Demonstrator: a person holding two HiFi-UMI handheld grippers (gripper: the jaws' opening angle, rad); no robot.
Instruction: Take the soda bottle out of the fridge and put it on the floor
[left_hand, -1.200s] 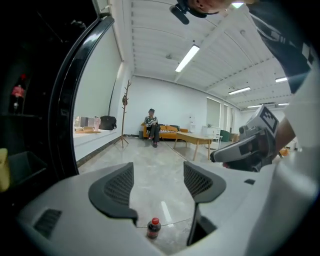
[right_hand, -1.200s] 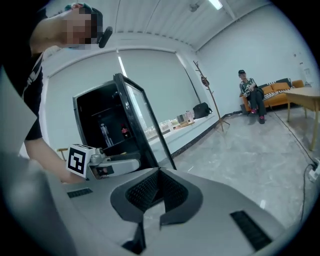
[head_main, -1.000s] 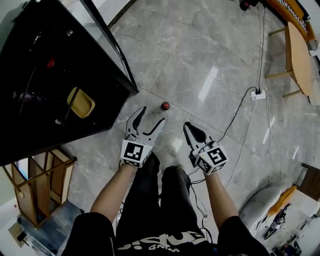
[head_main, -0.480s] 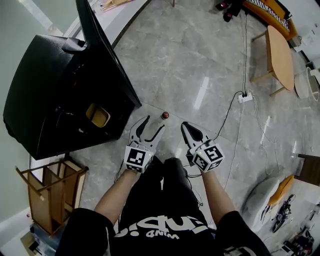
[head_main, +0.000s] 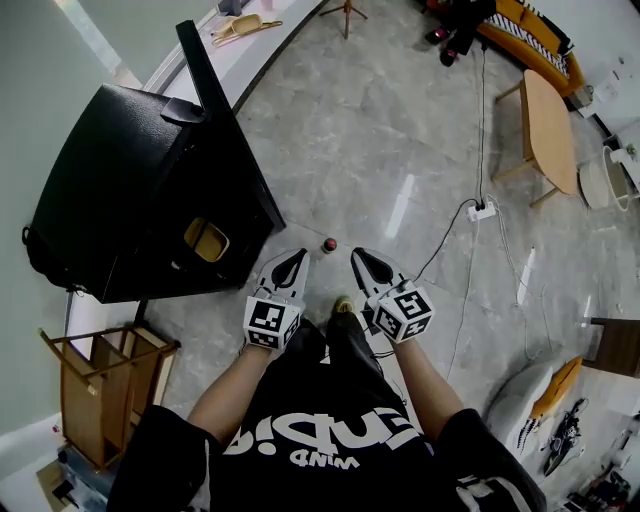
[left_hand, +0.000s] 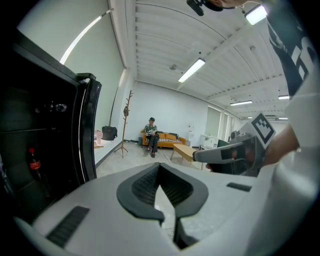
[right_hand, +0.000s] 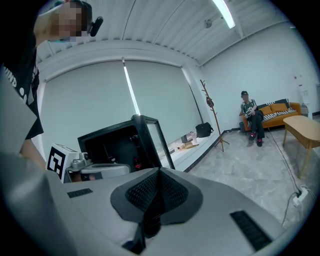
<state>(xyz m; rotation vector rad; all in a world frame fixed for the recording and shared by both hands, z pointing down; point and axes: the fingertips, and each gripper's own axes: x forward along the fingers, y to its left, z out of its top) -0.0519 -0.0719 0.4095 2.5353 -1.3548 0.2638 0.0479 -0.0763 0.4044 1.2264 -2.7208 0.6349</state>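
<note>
Soda bottle (head_main: 329, 244), seen from almost straight above in the head view, shows little more than a small round red cap over a dark body. It stands upright on the grey marble floor (head_main: 400, 130), just right of the lower corner of the black fridge (head_main: 130, 180). In the picture it lies between the tips of the two grippers, and neither touches it. The fridge door (head_main: 215, 100) hangs open. In the left gripper view a second dark bottle (left_hand: 32, 162) with a red cap stands inside the fridge at the left edge of the frame.

The left gripper (head_main: 292, 265) has its jaws together with nothing between them, as its own view (left_hand: 161, 185) confirms. The right gripper (head_main: 365, 265) is likewise closed and empty (right_hand: 157, 190).

A second ago and half a second ago the left jaws stood well apart. They have just been closing and now meet on nothing, while the right jaws were together throughout. The camera now sees far more of the room. The fridge, which filled the upper left and ran off the frame, now shows as a whole, and the cap looks smaller. The cap then lay beyond the jaw tips, higher in the frame; now it sits level with them.
</note>
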